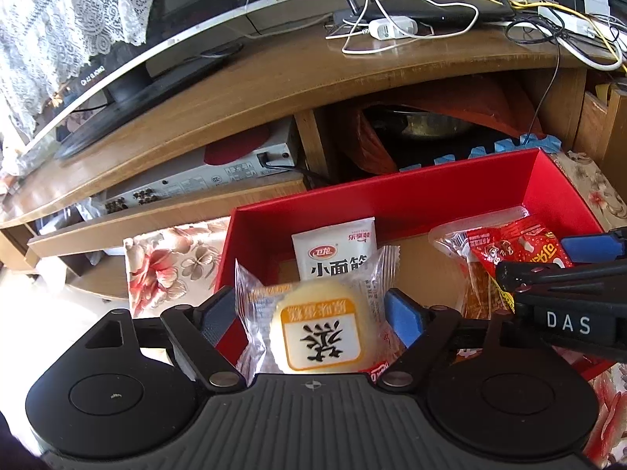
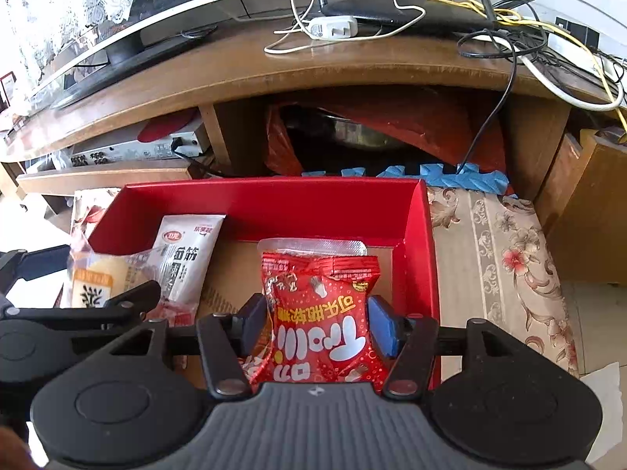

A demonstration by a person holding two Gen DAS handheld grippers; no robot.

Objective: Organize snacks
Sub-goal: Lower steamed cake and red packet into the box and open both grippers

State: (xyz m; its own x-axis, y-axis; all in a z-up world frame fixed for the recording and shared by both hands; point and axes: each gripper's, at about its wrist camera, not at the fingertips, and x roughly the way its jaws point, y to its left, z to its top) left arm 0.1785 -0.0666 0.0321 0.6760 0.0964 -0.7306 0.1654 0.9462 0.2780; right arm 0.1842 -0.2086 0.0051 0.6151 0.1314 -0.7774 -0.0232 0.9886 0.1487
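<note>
Behind everything ran a curved wooden TV stand (image 1: 274, 78), with a television (image 1: 129, 47) on its left and a tangle of cables (image 1: 509, 8) on its right. Near its foot, a red box (image 2: 266, 203) sat on a floral cloth (image 2: 501, 243).

On the left side of the box, the left gripper (image 1: 313, 315) had its blue pads pressed against a clear-wrapped round yellow cake (image 1: 319, 331), holding it just above the box's near-left part. A white snack packet (image 1: 337, 248) lay flat in the box just beyond the cake.

On the right side, the right gripper (image 2: 315, 323) was clamped on a red candy bag (image 2: 321, 313), its jaws squeezing the bag's two sides. A clear-topped packet (image 2: 313, 246) lay under and beyond the bag, close to the box's right wall. Both grippers hung side by side over the box.
</note>
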